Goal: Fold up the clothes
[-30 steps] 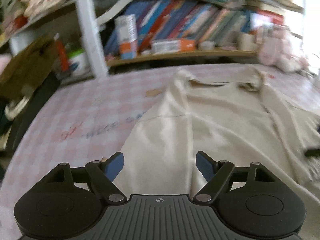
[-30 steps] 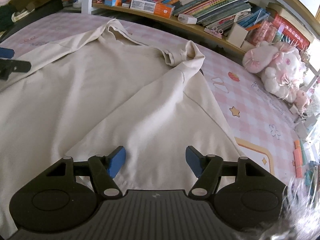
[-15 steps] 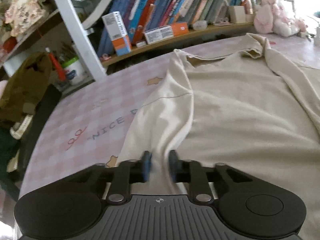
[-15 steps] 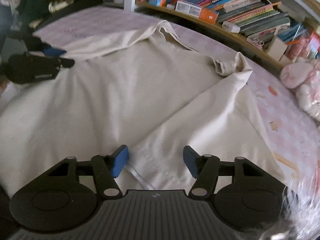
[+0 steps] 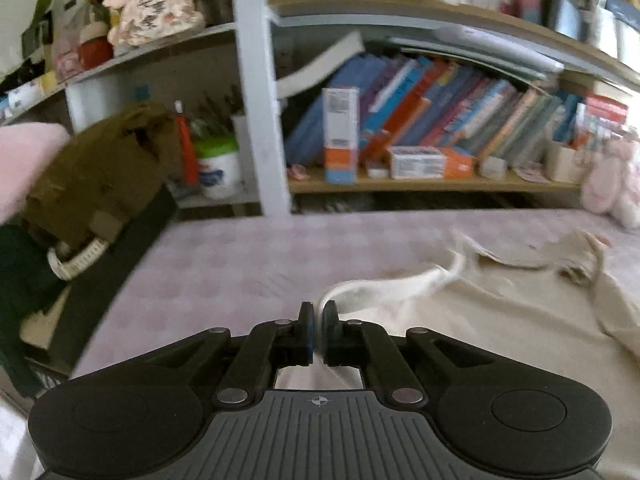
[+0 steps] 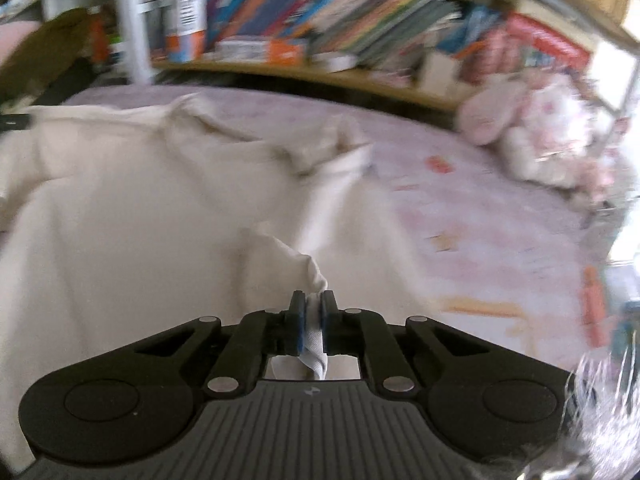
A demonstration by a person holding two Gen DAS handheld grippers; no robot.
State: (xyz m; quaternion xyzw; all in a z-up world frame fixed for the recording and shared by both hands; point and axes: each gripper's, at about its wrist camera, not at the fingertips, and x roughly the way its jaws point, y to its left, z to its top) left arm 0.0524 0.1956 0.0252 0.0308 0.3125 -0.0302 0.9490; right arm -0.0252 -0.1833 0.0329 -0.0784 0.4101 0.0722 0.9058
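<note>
A cream shirt [image 6: 132,208] lies spread on the pink checked bed cover [image 5: 224,268], collar towards the bookshelf. My left gripper [image 5: 318,312] is shut on the shirt's [image 5: 500,320] left edge, and a band of cloth runs taut from its pads towards the collar [image 5: 576,268]. In the right wrist view my right gripper [image 6: 313,300] is shut on a bunched fold near the shirt's right side, with cloth pinched between the blue pads and raised into a peak. The left gripper's tip [image 6: 14,122] shows at the far left edge of that view.
A bookshelf [image 5: 432,120] full of books runs along the far side of the bed. Pink plush toys [image 6: 532,136] sit at the right. A brown bag [image 5: 100,176] and dark items stand left of the bed, beside a white shelf post [image 5: 260,92].
Both grippers went from open to shut on the shirt's cloth. The left one has lifted its edge and moved left; the right one has raised a fold off the bed.
</note>
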